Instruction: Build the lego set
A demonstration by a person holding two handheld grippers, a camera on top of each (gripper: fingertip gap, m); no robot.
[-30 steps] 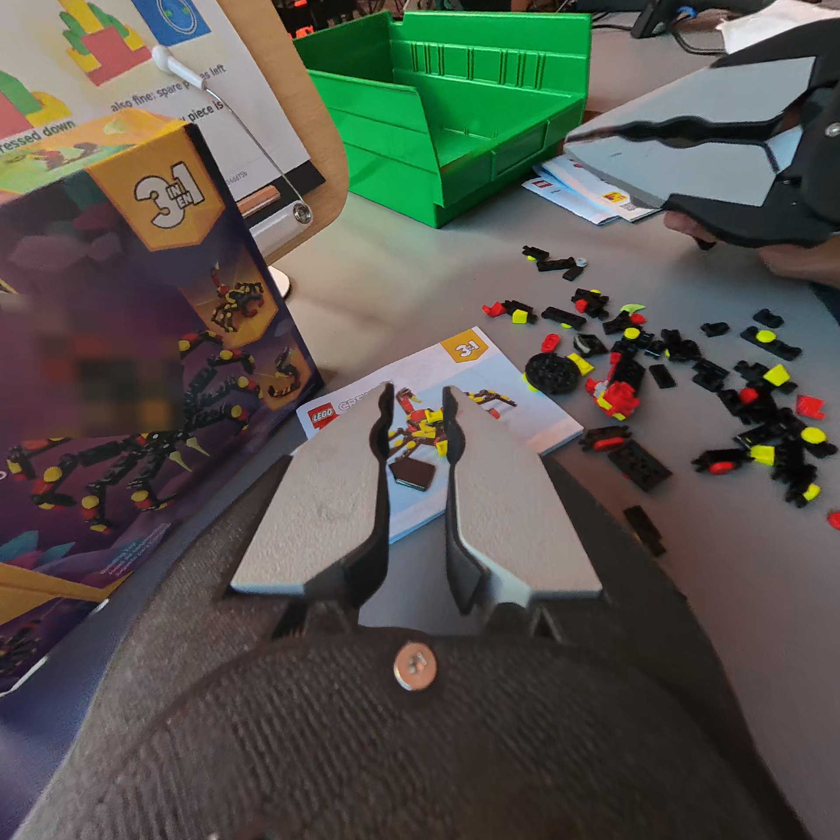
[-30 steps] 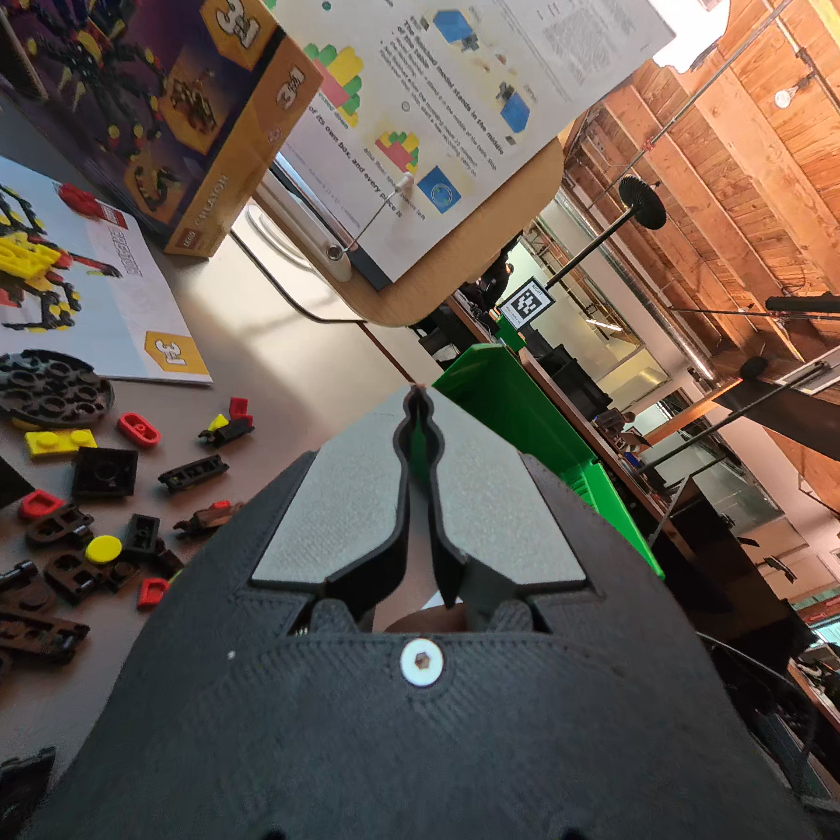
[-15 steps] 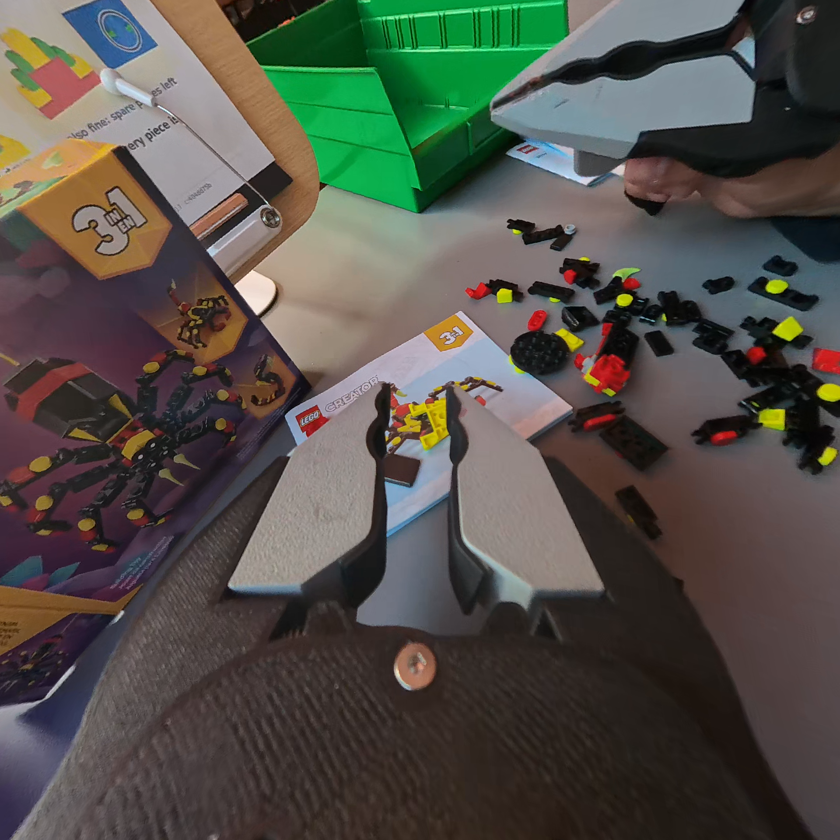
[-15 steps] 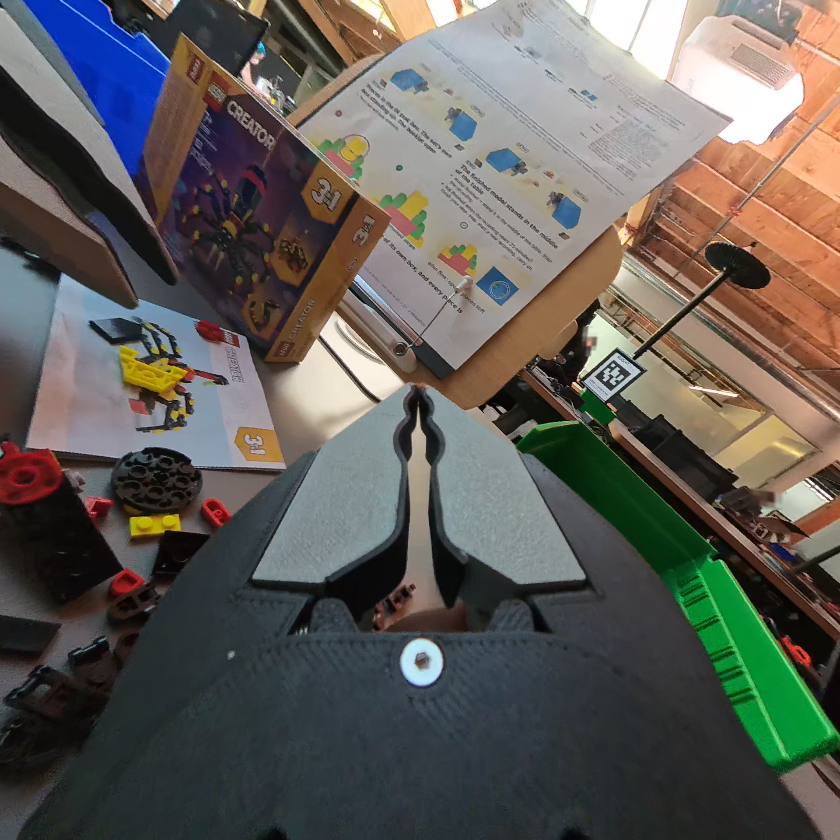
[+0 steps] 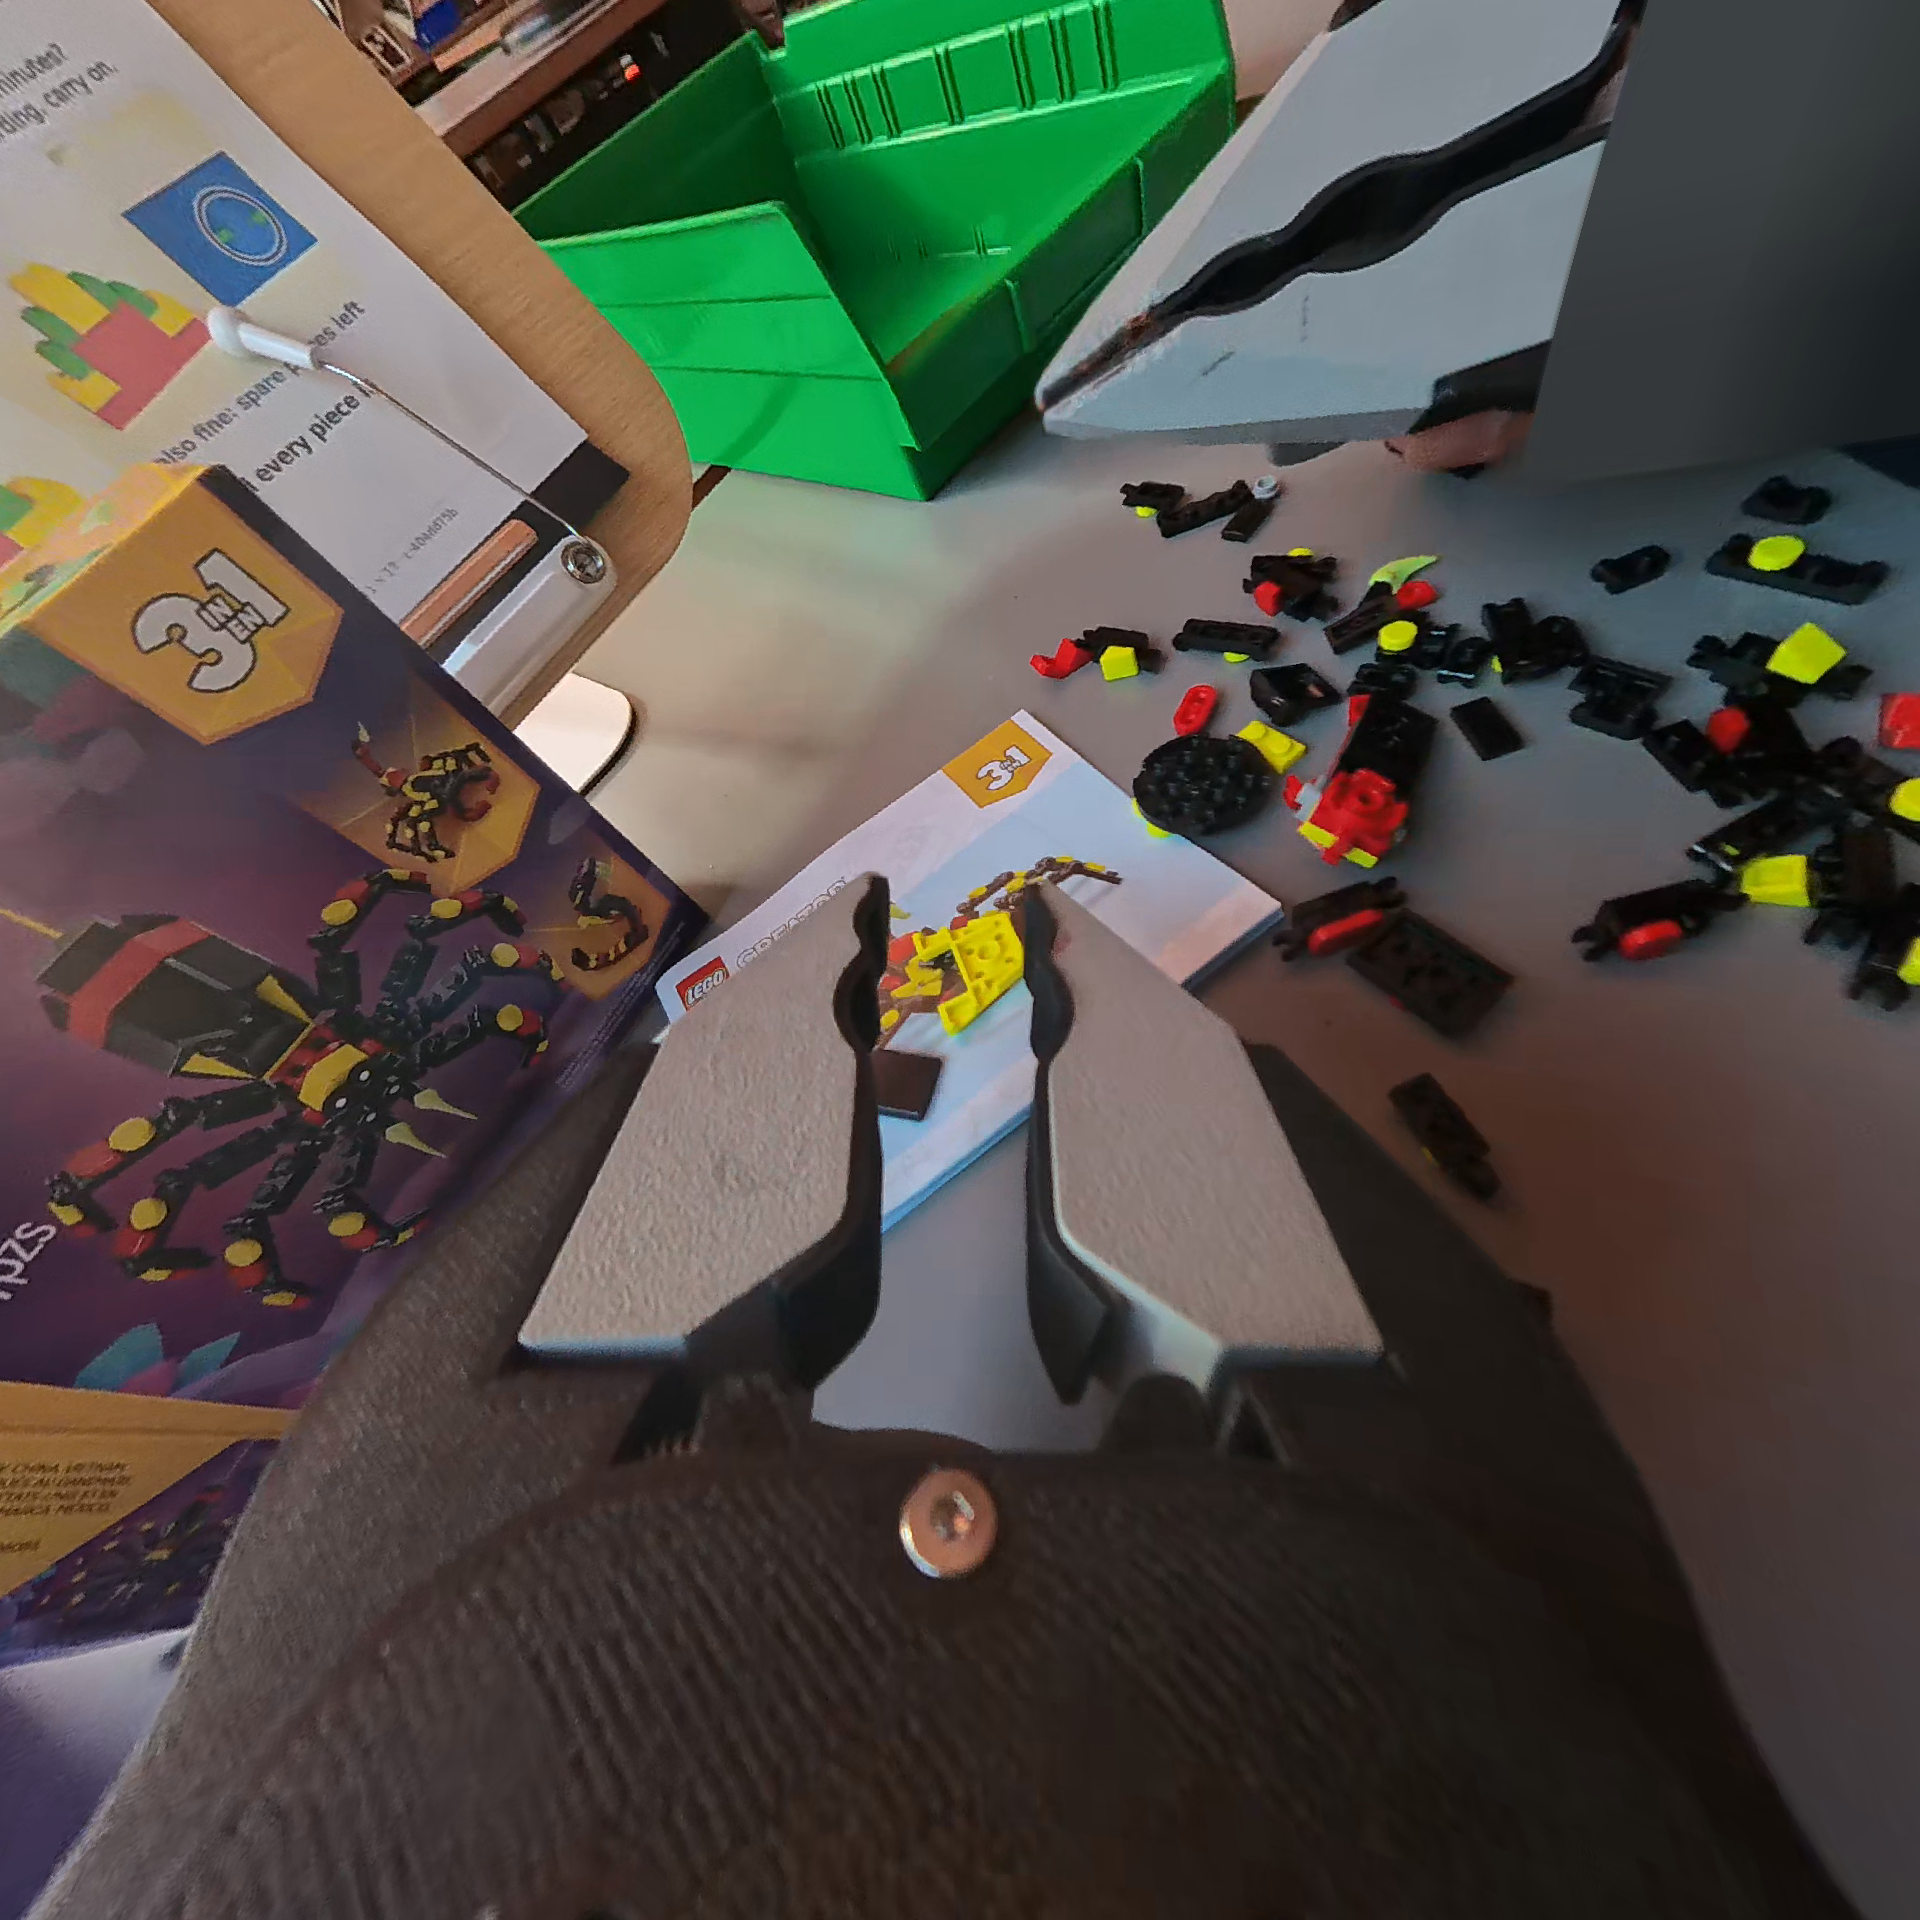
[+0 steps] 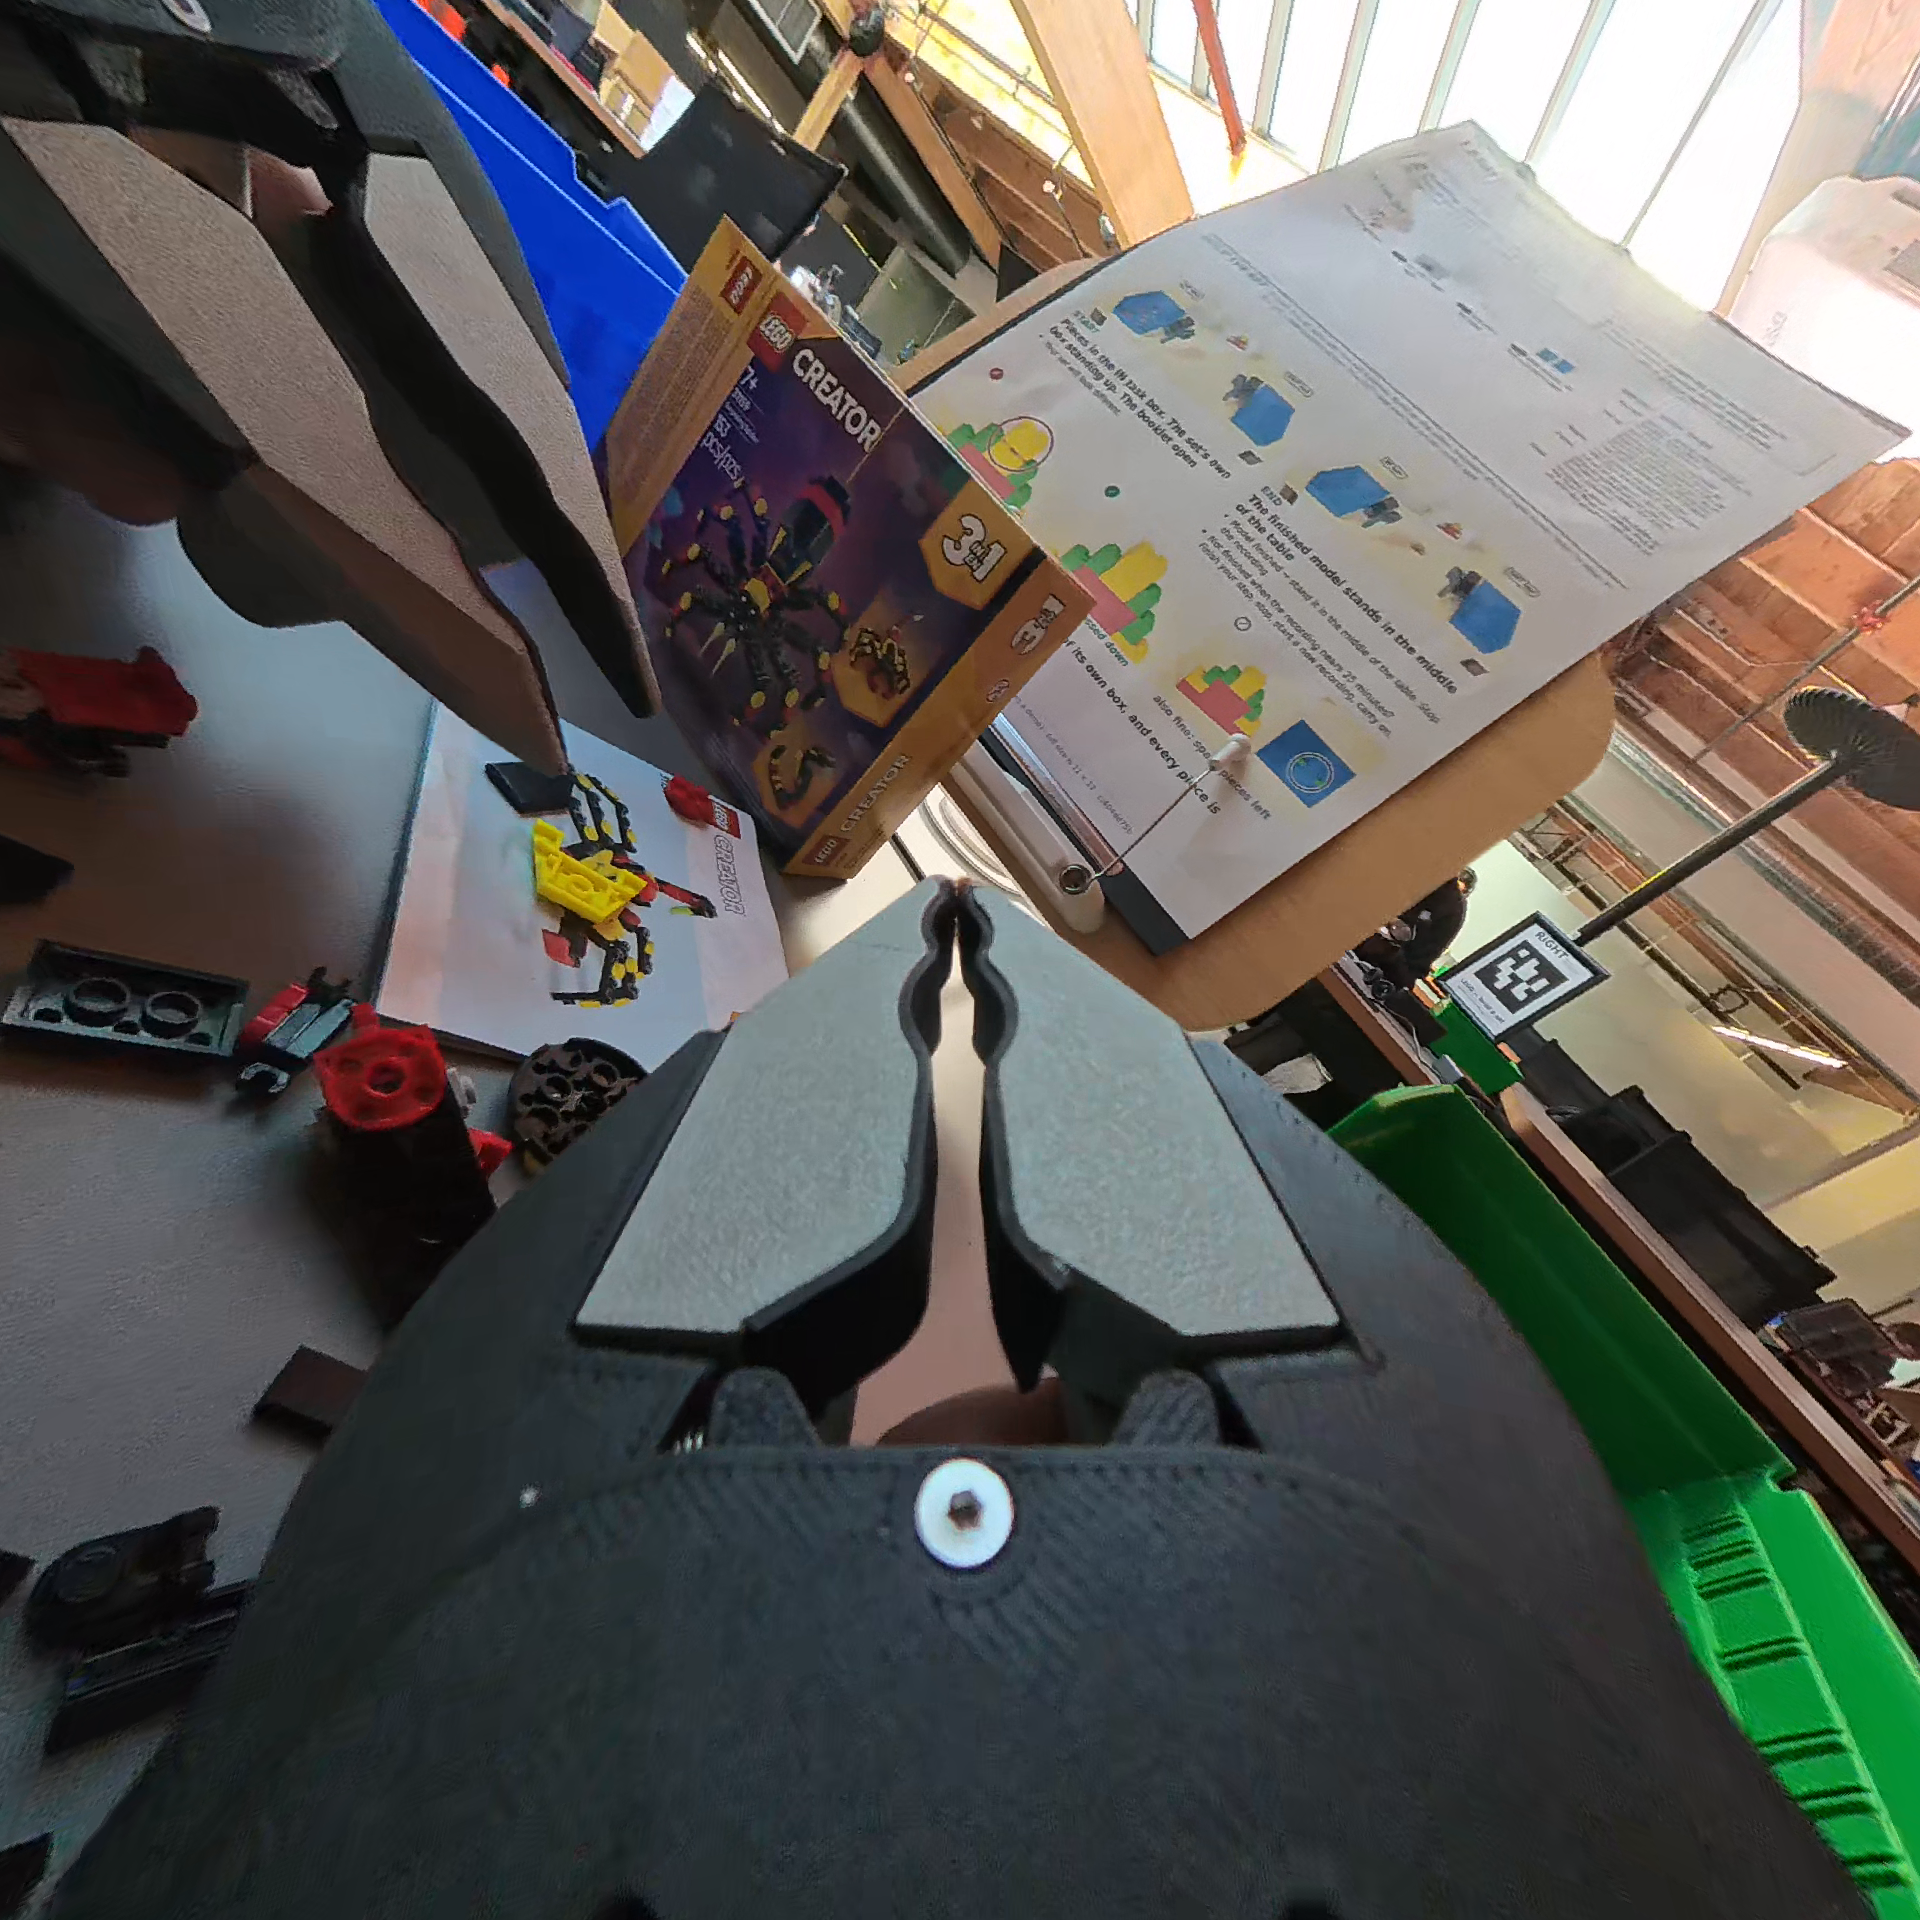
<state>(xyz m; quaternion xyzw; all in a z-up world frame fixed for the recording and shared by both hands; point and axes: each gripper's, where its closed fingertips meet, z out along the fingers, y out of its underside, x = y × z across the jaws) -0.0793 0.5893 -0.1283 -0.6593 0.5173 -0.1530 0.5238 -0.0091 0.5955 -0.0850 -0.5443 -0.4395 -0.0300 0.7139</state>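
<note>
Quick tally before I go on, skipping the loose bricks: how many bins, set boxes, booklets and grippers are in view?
Bins: 2, the green bin and the blue bin
Set box: 1
Booklet: 1
Grippers: 2, the left gripper and the right gripper
Total: 6

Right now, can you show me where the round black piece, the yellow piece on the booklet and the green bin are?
round black piece point(image 5: 1203, 781), left wrist view, middle of its studded top.
yellow piece point(image 5: 975, 961), left wrist view, its flat studded face on the booklet.
green bin point(image 5: 831, 343), left wrist view, front sloped wall.
</note>
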